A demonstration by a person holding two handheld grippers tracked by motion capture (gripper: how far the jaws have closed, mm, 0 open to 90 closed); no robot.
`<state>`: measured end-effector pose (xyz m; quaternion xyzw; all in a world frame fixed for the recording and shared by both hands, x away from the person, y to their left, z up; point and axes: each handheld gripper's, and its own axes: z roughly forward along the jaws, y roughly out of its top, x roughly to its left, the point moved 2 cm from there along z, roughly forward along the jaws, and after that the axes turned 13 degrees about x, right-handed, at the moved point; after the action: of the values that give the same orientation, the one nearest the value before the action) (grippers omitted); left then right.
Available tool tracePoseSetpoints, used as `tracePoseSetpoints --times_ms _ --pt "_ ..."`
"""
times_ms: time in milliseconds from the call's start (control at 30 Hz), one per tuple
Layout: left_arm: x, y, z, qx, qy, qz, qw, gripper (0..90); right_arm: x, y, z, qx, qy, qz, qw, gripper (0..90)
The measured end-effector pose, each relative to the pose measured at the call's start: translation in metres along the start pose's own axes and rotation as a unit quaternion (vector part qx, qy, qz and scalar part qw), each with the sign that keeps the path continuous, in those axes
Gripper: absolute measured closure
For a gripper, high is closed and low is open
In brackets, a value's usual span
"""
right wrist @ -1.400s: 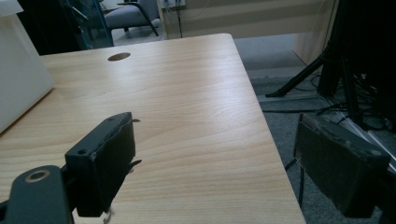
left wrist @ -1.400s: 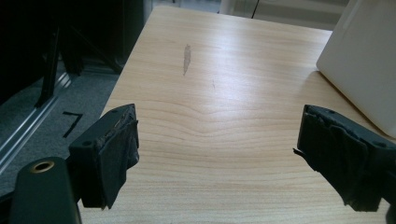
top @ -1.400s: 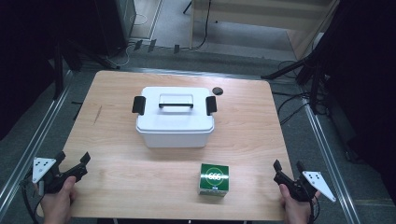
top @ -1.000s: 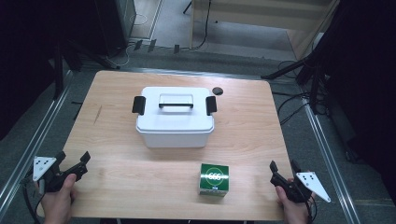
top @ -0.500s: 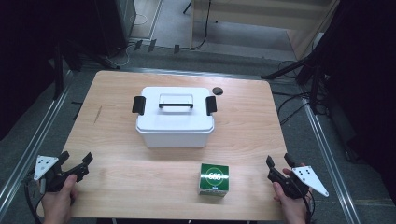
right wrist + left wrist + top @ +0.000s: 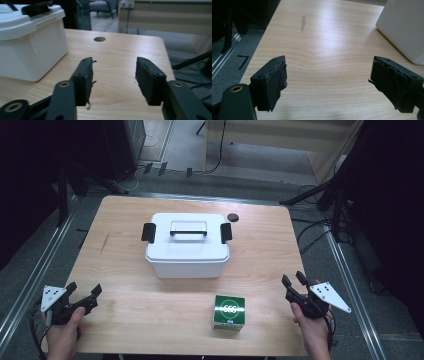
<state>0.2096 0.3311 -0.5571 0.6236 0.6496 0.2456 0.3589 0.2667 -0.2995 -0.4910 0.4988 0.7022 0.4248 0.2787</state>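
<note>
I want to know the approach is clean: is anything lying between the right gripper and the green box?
Nothing visible does. The right gripper, jaws just closing on nothing, hovers at the table's near right edge. Bare wood separates it from the green box to its left. The white bin stands farther back, off that line.

Your table (image 6: 150,320) is pale wood with a fine grain, smooth and slightly glossy where the light falls on it, with one dull grey smear (image 6: 303,23) near its left edge. The box (image 6: 187,255) looks like white plastic, smooth and semi-matt, with black plastic latches and handle. The carton (image 6: 229,311) looks like printed card, green and faintly shiny. Your gripper (image 6: 113,80) has matt black jaws; their pads (image 6: 277,83) are wrapped in dark tape, rough and frayed at the edges. The floor looks like grey carpet, edged by metal rails (image 6: 30,285).
</note>
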Motion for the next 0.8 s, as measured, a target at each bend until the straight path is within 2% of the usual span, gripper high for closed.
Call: tracePoseSetpoints --times_ms 67,100,233,333,433,567,700,767,800 --pt "-0.001 0.000 0.000 0.004 0.002 0.005 1.0000 14.3 -0.001 0.008 0.004 0.014 0.007 -0.003 0.9999 53.1" --pt "-0.002 0.000 0.001 0.004 0.002 0.008 1.0000 14.3 0.000 0.015 0.008 0.026 0.003 -0.015 0.9995 51.4" --pt "-0.002 0.000 0.001 0.008 0.003 0.012 0.9999 14.3 0.002 0.025 0.013 0.024 0.011 -0.020 0.9995 47.8" --pt "-0.002 0.000 0.001 0.010 0.002 0.013 0.9999 14.3 0.005 0.037 0.019 0.018 0.005 -0.037 0.9991 47.5" --pt "-0.003 -0.001 0.001 0.008 0.001 0.014 0.9999 14.4 0.006 0.042 0.022 0.021 0.004 -0.042 0.9989 48.8" --pt "-0.003 -0.001 0.000 0.005 0.000 0.015 0.9999 14.3 0.008 0.054 0.025 0.044 0.019 -0.057 0.9972 48.1" --pt "-0.003 -0.001 0.000 0.004 -0.001 0.019 0.9998 14.4 0.011 0.067 0.027 0.057 0.024 -0.076 0.9952 46.9" --pt "-0.004 -0.001 0.000 0.004 -0.001 0.020 0.9998 14.3 0.012 0.078 0.028 0.065 0.044 -0.089 0.9929 50.7" --pt "-0.004 -0.001 0.000 0.004 -0.002 0.021 0.9998 14.3 0.012 0.078 0.028 0.065 0.044 -0.089 0.9929 50.7"
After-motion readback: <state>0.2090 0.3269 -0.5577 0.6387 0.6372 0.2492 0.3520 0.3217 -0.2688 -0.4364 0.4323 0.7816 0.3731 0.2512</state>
